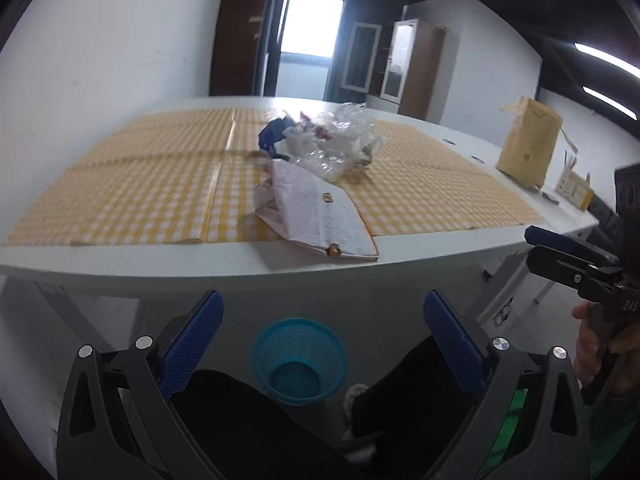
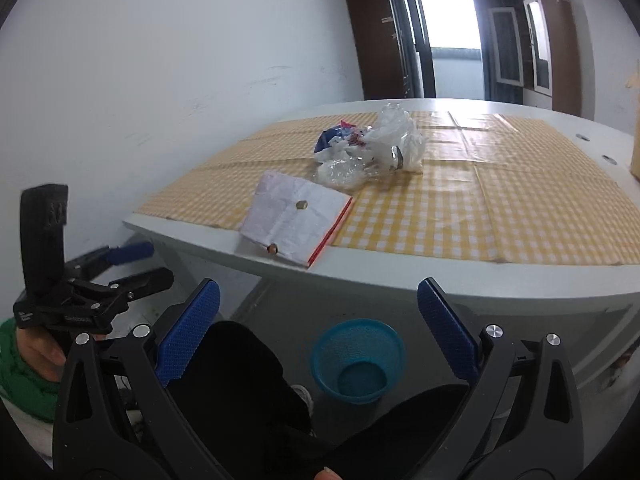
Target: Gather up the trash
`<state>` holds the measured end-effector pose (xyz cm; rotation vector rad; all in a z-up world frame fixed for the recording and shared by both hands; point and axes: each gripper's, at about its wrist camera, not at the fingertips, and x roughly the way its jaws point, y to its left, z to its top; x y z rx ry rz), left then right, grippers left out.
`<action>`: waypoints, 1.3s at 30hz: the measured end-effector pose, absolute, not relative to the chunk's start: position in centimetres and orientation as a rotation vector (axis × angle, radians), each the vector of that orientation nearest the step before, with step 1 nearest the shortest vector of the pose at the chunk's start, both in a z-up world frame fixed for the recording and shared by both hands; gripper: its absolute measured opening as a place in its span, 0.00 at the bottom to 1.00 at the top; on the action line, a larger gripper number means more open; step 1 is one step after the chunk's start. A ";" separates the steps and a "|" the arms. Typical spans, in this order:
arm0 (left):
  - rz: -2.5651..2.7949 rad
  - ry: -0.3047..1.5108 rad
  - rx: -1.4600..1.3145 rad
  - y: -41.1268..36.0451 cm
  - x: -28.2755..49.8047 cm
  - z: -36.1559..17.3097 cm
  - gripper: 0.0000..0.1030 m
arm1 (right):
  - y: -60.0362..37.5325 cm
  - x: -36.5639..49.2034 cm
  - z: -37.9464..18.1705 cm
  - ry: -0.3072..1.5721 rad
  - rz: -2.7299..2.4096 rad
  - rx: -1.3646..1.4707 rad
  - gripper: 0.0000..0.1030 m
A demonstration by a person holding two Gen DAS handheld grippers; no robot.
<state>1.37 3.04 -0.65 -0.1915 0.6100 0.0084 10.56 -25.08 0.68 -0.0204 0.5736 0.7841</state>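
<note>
A: Left claw (image 1: 323, 344)?
B: Spread wide, nothing between the blue pads (image 1: 192, 344). Held low, below the tabletop (image 1: 160, 268) edge, well short of the trash. Also visible from the right wrist at far left (image 2: 138, 262), gripped by a hand (image 2: 38, 350) in a green sleeve (image 2: 22, 376).

A: On the tabletop, left to right?
B: Yellow checked cloth (image 1: 140, 184) over most of the white top. White paper bag (image 1: 316, 216) with an orange edge lying flat, near corner hanging past the cloth onto the bare front edge. Just behind it, touching: trash pile (image 1: 320, 140) of crumpled clear plastic, white bits, something dark blue. Far right, well apart: brown paper bag (image 1: 528, 144) standing upright.

A: Bin?
B: Blue mesh bin (image 1: 299, 362) on the floor, under the front edge, between the black trouser legs (image 1: 240, 420). Looks empty. From the right wrist, same bin (image 2: 358, 360), low centre.

A: Right claw (image 2: 318, 332)?
B: Also released, wide gap, gripping nothing. Below the tabletop edge too, aimed at the white bag (image 2: 296, 216) and the pile (image 2: 368, 148). From the left wrist, at the far right edge (image 1: 568, 254), hand (image 1: 596, 344) on the handle.

A: Contact with trash?
B: None. All of it on the tabletop.
</note>
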 end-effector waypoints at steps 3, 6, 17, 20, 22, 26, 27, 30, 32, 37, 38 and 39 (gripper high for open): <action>0.020 0.631 -0.174 3.4 2.8 -1.0 0.94 | -24.6 11.7 0.8 0.579 0.787 -0.025 0.92; 0.019 0.626 -0.193 3.8 3.7 -1.5 0.94 | -23.9 12.7 0.5 0.574 0.778 -0.045 0.92; 0.056 0.667 -0.216 5.6 6.7 -3.4 0.94 | -22.3 16.8 -0.4 0.587 0.757 -0.064 0.91; 0.051 0.656 -0.216 6.2 8.0 -3.4 0.94 | -21.5 18.5 -0.1 0.588 0.758 -0.067 0.91; 0.055 0.647 -0.202 6.4 8.9 -3.2 0.94 | -21.0 20.1 0.0 0.595 0.760 -0.068 0.91; 0.023 0.642 -0.205 6.4 10.7 -2.7 0.94 | -20.3 23.1 0.2 0.609 0.751 -0.064 0.87; 0.017 0.640 -0.196 6.2 11.2 -2.6 0.94 | -20.1 23.8 0.2 0.613 0.750 -0.059 0.87; 0.018 0.636 -0.163 5.9 12.4 -2.3 0.94 | -19.6 26.2 0.5 0.622 0.746 -0.054 0.84; 0.013 0.639 -0.157 5.8 13.2 -2.3 0.94 | -19.1 28.0 0.8 0.631 0.738 -0.056 0.84; 0.006 0.666 -0.173 6.4 15.4 -2.7 0.84 | -17.2 31.9 1.5 0.637 0.725 -0.080 0.81; 0.005 0.670 -0.171 6.5 15.7 -2.8 0.81 | -16.8 32.6 1.7 0.635 0.722 -0.088 0.81; 0.004 0.675 -0.172 6.7 16.0 -3.0 0.79 | -16.4 33.4 2.0 0.632 0.719 -0.094 0.79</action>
